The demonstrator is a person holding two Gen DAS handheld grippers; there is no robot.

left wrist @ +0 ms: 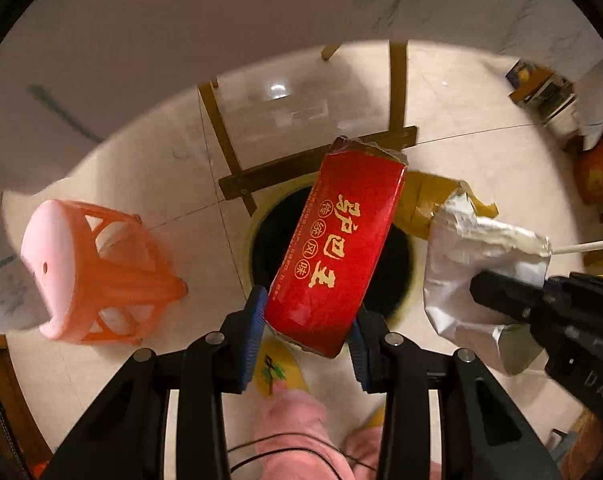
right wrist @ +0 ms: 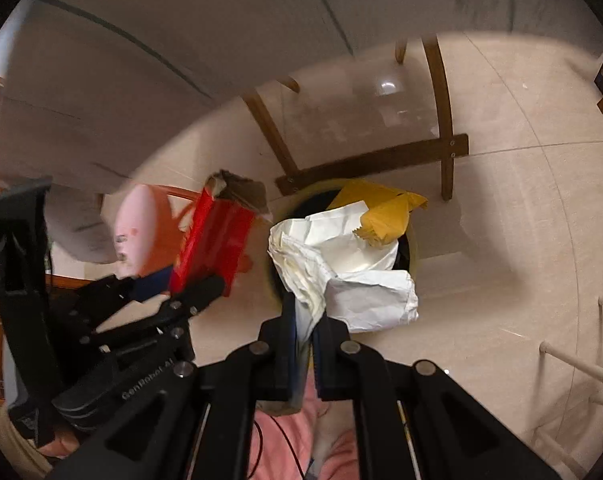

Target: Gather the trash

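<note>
Pale floor tiles are showing below as the left gripper [left wrist: 307, 320] is pinching a red snack box [left wrist: 337, 240], light and crushable, by its lower end over the dark bin [left wrist: 269, 240], while the right gripper [right wrist: 305, 332] is clamping limp white wrappers [right wrist: 341, 272] nearby.

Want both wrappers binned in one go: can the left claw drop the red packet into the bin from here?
Probably yes: the left claw holds the red packet right above the bin mouth, nothing between them.
</note>
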